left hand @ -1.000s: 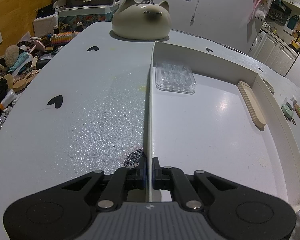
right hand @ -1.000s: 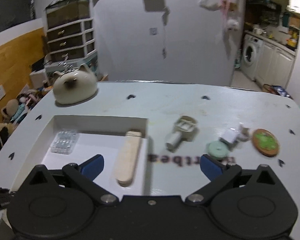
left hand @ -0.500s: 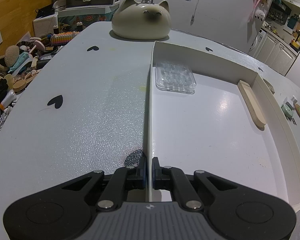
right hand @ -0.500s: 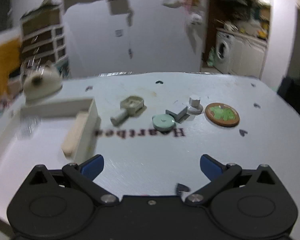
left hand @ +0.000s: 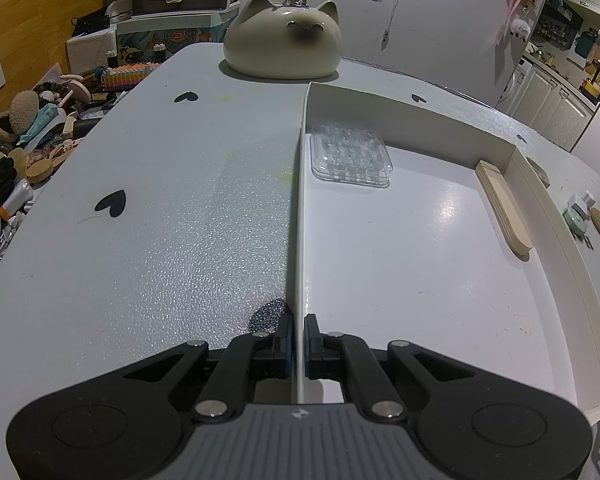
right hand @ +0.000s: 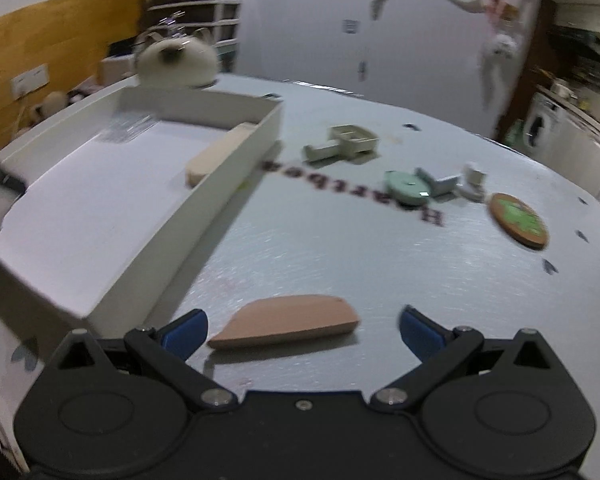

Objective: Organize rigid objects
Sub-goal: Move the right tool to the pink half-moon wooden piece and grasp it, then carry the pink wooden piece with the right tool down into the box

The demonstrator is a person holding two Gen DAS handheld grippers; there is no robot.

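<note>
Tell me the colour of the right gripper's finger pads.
Blue pads, clearest in the right wrist view.

Cat jar (right hand: 176,62) & bg blurred

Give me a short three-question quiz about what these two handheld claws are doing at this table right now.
1. True or false: the left claw is clamped on the white tray wall.
2. What lies between the open right claw fingers: A) cork coaster, B) flat wooden piece, C) green disc?
3. Fill in: inside the tray lie a clear plastic case and a ____ stick.

Key: 1 true; 2 B, the flat wooden piece; 3 wooden.
</note>
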